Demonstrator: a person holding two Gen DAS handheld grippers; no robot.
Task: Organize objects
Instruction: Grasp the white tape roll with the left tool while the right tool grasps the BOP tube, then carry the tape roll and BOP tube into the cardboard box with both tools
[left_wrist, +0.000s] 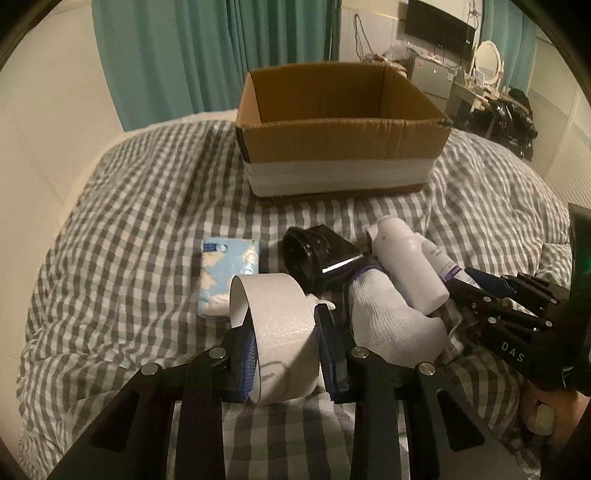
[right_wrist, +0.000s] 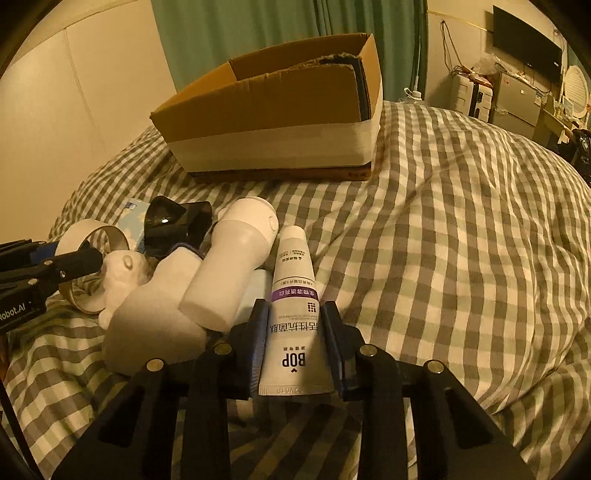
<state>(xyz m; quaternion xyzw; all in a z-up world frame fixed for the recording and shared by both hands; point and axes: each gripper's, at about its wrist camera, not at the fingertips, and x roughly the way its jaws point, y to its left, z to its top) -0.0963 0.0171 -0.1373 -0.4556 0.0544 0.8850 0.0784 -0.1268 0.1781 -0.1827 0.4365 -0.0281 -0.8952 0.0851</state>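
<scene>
My left gripper (left_wrist: 284, 314) is shut on a white tape roll (left_wrist: 280, 325) just above the checked bedspread. My right gripper (right_wrist: 295, 310) is shut on a white toothpaste tube (right_wrist: 293, 295) with a purple band. Between them lie a white sock (left_wrist: 384, 317), a white bottle (left_wrist: 406, 262), a black cup-shaped object (left_wrist: 317, 254) and a blue tissue pack (left_wrist: 225, 273). An open cardboard box (left_wrist: 343, 136) with a white band stands farther back on the bed; it also shows in the right wrist view (right_wrist: 273, 114). The right gripper shows at the right edge of the left wrist view (left_wrist: 480, 291).
The grey-and-white checked bedspread (right_wrist: 461, 221) is rumpled and slopes away to the right. Green curtains (left_wrist: 207, 48) hang behind the box. A desk with a monitor, mirror and clutter (left_wrist: 461, 74) stands at the far right.
</scene>
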